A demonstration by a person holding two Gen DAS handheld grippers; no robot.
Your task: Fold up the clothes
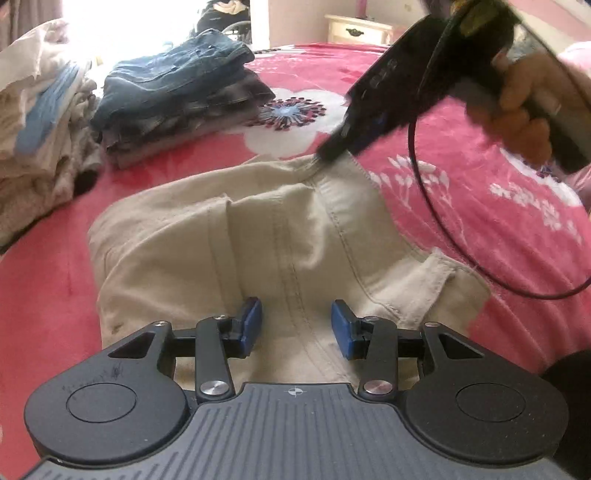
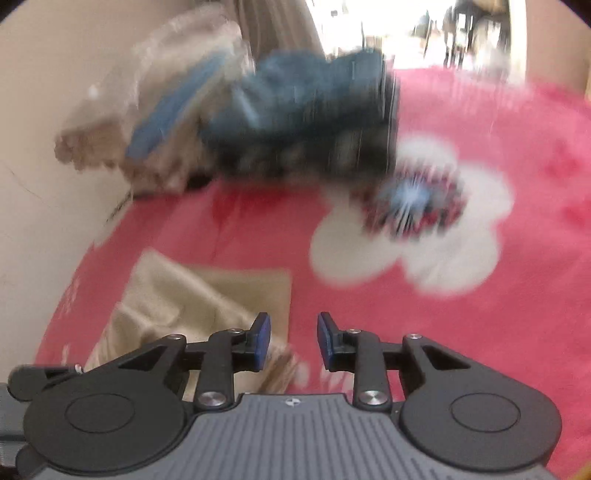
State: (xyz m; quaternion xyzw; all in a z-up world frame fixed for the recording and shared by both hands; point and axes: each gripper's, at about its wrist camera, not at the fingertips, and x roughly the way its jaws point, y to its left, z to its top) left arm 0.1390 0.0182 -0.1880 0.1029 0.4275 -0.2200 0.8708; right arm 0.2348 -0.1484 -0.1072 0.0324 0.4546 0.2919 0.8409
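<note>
The left tool [image 1: 296,328] is seen over the near end of a pair of beige trousers [image 1: 258,243], its blue pads [image 1: 251,321] held apart with the stitched centre seam running between them. The pads are not pressed onto the cloth, so the tool is released and nothing is gripped.

The right tool [image 2: 293,341] is likewise released: its blue pads are parted, and only the pink bedspread [image 2: 480,332] is seen in the gap between them. In the left wrist view, the same tool [image 1: 325,153] is seen tilted down at the far edge of the trousers, where a fold of the waistband appears raised just at its tip; blur hides whether cloth is touched there. It is carried by a hand [image 1: 517,110], and a black cable [image 1: 424,192] hangs from it in a loop.

The trousers are laid on the bed, partly folded, with a pocket flap turned out at the right side. In the right wrist view only a corner of them [image 2: 192,302] is visible, left of the tool.

Further off, a stack of folded jeans and dark garments [image 1: 177,96] is set on the bedspread beside a large white flower print [image 1: 291,122]. A pile of pale clothes [image 1: 40,122] lies left of it. A cream bedside cabinet [image 1: 358,31] stands beyond the bed.
</note>
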